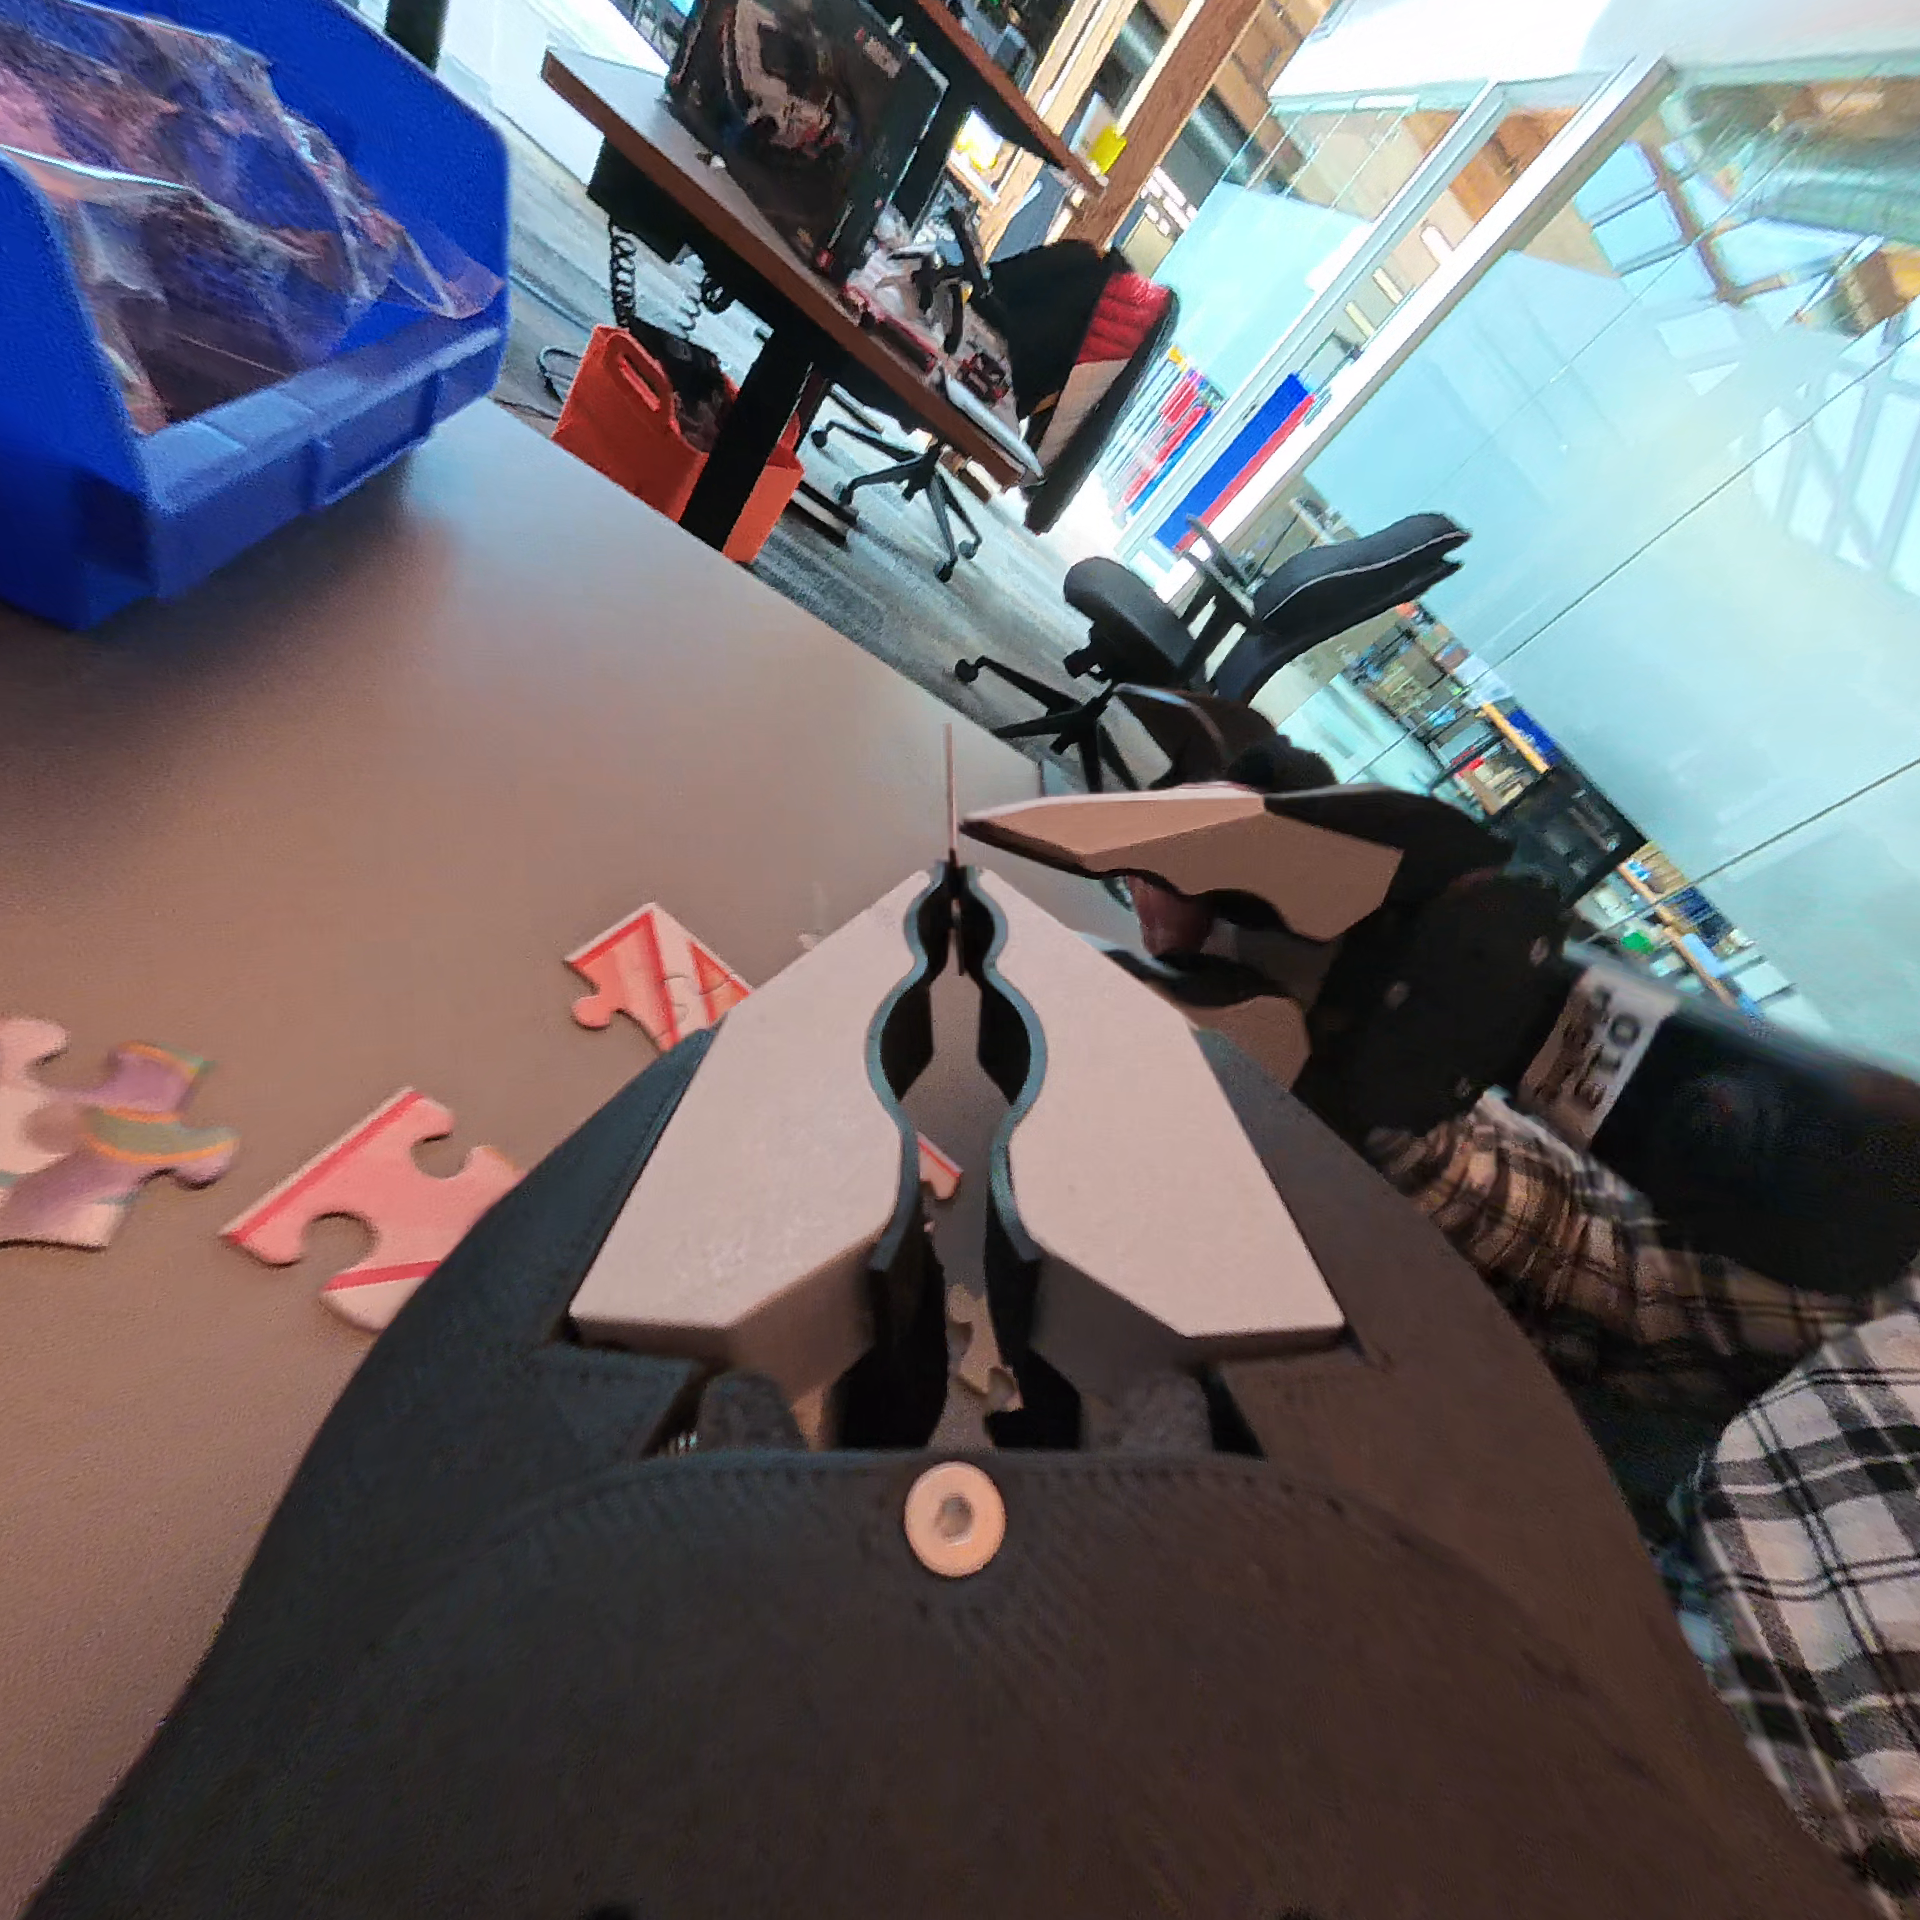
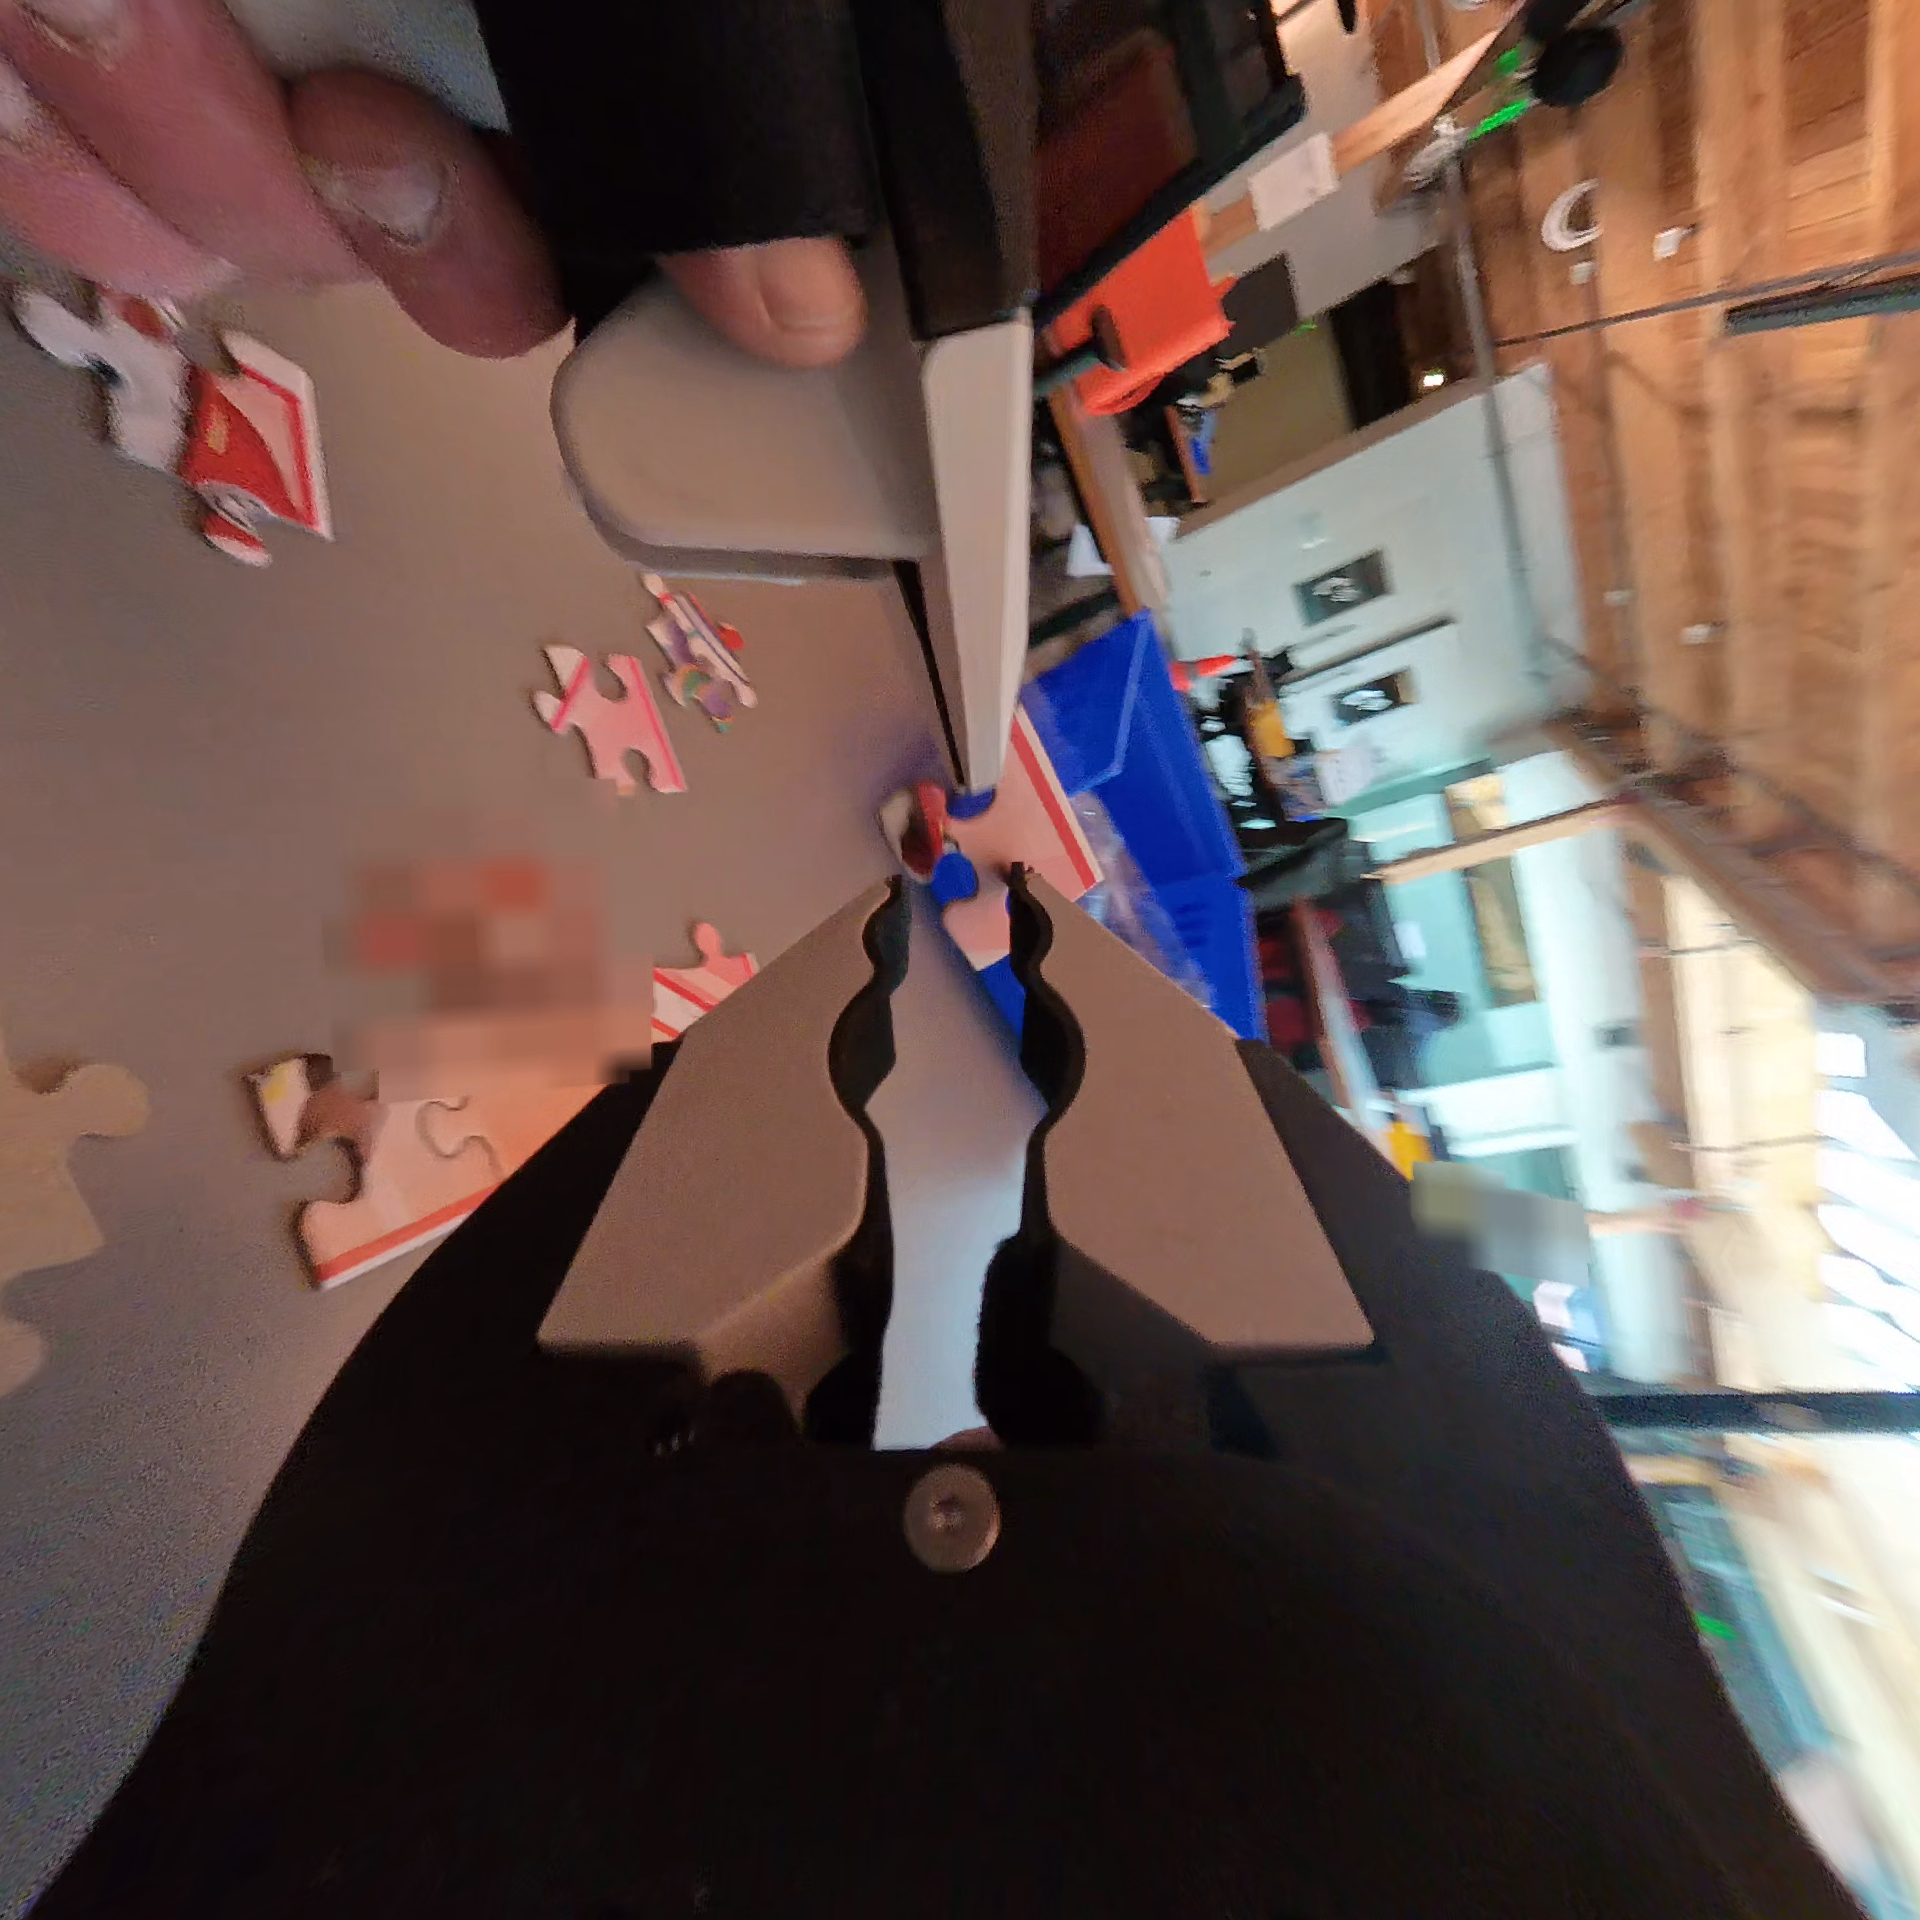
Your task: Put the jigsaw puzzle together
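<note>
Pinched shut at the very tips of the left tongs [image 1: 951, 894]: one puzzle piece [image 1: 949, 790], held upright above the table [image 1: 416, 727] and seen edge-on as a thin sliver rising past the tips. Meeting it from the side, the right tongs [image 2: 958, 881], parted only narrowly, with the lower pink edge of the piece showing in the gap. Cannot tell whether the pads touch it yet.

Likely very light, thin card: stiff enough across the face, but apt to bend or crease at the knobs, and smooth enough to pivot in a tip-only pinch. Best taken on the flat body, away from the knobs and sockets, with both printed face and back under the pads. Best released by the left tongs only once the second grip is firm. Otherwise likely to drop or twist.

Below and to the left of the left tongs, flat on the table: loose pieces [image 1: 374, 1205], pink with red stripes. To the lower left of the right tongs: a few joined pieces [image 2: 405, 1164]. Far beyond the left tongs, up and to the left: a blue bin [image 1: 260, 468] with a clear bag inside.
</note>
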### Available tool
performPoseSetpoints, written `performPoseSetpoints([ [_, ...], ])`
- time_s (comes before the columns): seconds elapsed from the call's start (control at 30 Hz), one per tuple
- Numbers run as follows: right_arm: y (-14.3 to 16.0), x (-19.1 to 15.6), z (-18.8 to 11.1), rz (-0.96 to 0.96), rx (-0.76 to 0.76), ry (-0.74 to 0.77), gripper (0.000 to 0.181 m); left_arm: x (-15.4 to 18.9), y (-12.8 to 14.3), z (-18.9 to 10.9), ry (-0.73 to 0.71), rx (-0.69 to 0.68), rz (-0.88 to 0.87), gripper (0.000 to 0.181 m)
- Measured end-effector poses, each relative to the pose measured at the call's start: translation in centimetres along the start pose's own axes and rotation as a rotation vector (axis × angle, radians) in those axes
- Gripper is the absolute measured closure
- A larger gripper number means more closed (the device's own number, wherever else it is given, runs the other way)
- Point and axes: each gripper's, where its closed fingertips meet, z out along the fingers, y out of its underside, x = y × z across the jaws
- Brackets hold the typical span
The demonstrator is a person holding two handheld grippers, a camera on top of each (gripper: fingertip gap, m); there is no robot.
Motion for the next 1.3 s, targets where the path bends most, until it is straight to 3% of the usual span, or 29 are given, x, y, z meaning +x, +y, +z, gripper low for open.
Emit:
performPoseSetpoints([
  [0.1,1.8,-0.8,0.5,0.312,0.004,-0.228,0.177,-2.2,0.5,-0.5,-0.025,-0.126,0.007,0.181],
  [0.2,5.4,-2.5,1.6,0.594,-0.156,-0.461,0.180,-4.4,1.3,-0.4,-0.083,-0.263,-0.004,0.181],
  [0.37,7.2,-5.9,3.3,0.632,-0.248,-0.638,0.181,-7.1,3.3,0.6,-0.140,-0.440,-0.032,0.181],
  [0.67,7.3,-6.8,4.4,0.575,-0.268,-0.663,0.181,-10.3,5.5,1.1,-0.223,-0.586,-0.086,0.178],
  [0.87,7.1,-6.8,4.6,0.552,-0.254,-0.656,0.181,-10.6,5.5,1.2,-0.196,-0.642,-0.079,0.178],
  [1.1,7.1,-6.8,4.7,0.543,-0.214,-0.645,0.181,-10.4,5.6,0.9,-0.150,-0.802,-0.044,0.178],
  [1.3,7.0,-6.7,4.8,0.510,-0.204,-0.627,0.181,-11.0,5.7,1.4,-0.180,-0.863,-0.049,0.177],
])
